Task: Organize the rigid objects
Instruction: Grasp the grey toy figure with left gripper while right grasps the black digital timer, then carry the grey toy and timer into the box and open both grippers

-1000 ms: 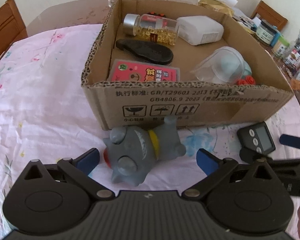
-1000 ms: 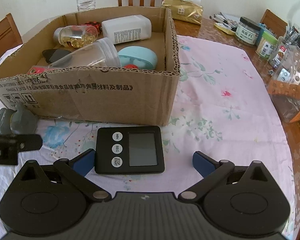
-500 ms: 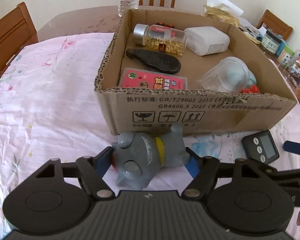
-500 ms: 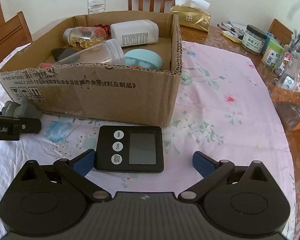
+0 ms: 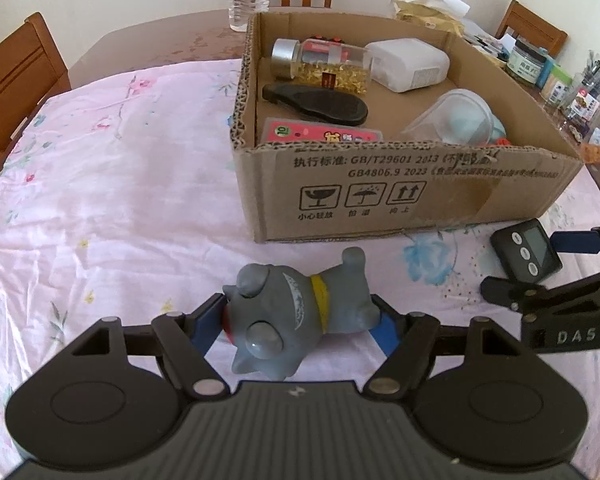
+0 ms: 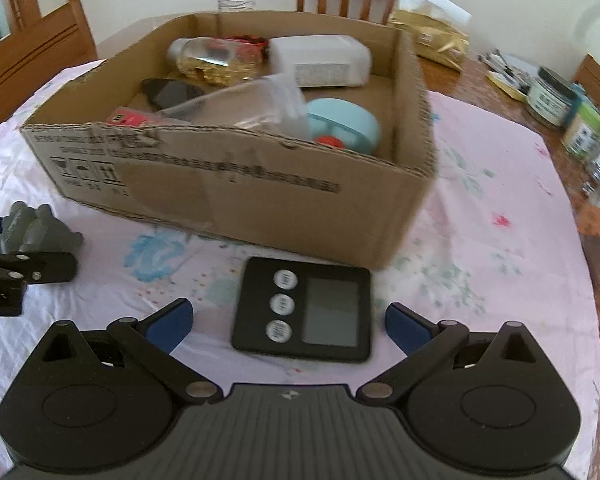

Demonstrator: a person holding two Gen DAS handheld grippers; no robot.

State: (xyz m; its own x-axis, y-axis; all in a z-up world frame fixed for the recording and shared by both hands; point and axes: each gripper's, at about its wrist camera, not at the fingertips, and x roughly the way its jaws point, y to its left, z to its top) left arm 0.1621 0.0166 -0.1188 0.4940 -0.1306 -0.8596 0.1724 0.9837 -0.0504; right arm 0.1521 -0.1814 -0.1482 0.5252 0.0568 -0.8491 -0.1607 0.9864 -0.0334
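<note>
Left wrist, pink floral tablecloth [image 5: 112, 184], wooden chairs [image 5: 16, 76]

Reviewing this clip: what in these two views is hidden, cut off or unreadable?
- Pink pack, left wrist view: lower part hidden behind the box front wall.
- Red item, right wrist view: mostly behind the box wall; cannot tell what it is.
- Timer buttons, right wrist view: labels blurred.
- Grey toy, right wrist view: cut by the left edge and partly covered by the left gripper.
</note>
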